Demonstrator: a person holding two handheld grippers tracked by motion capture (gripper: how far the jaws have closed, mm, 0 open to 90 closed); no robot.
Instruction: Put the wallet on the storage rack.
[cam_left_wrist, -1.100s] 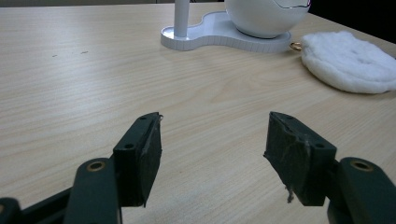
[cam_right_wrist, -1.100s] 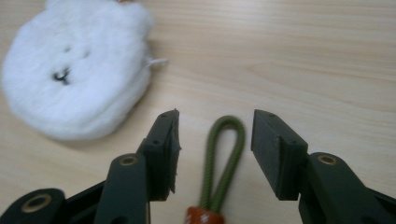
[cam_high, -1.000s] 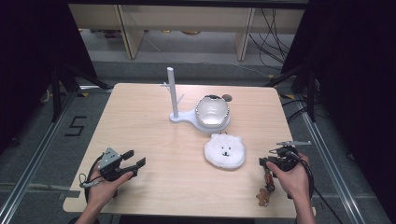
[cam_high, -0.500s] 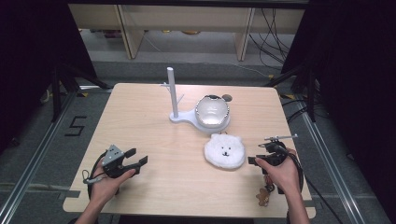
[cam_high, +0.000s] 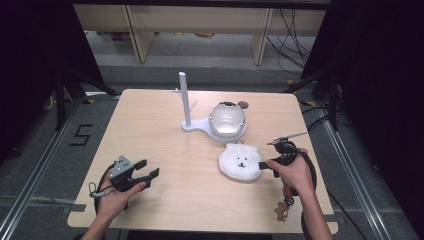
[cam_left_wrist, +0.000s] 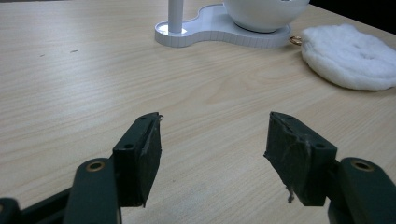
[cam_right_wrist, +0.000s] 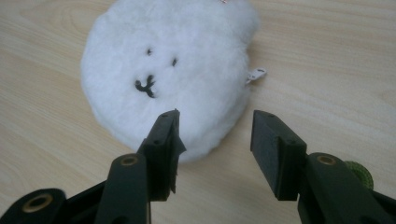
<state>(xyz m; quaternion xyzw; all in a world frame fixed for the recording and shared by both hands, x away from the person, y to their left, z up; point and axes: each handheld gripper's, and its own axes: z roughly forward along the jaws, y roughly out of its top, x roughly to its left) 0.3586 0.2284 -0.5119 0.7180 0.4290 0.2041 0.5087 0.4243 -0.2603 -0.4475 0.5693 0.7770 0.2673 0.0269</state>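
A white fluffy pouch with a bear face lies flat on the wooden table, right of centre. My right gripper points at its near edge from the right. Its jaws have just been opening and stand apart; the pouch's rim lies just ahead of the tips, and the pads do not press on it. A small white zip pull sticks out of the pouch's side. My left gripper rests open at the front left with nothing between its jaws.
A white stand with an upright pole holds a shiny bowl at the table's middle back. A gold ring lies by its base. A brown keyring charm lies near the front right edge.
My right gripper has moved left from the table's right edge up to the pouch, and its jaws stand wider. The left gripper has stayed put.
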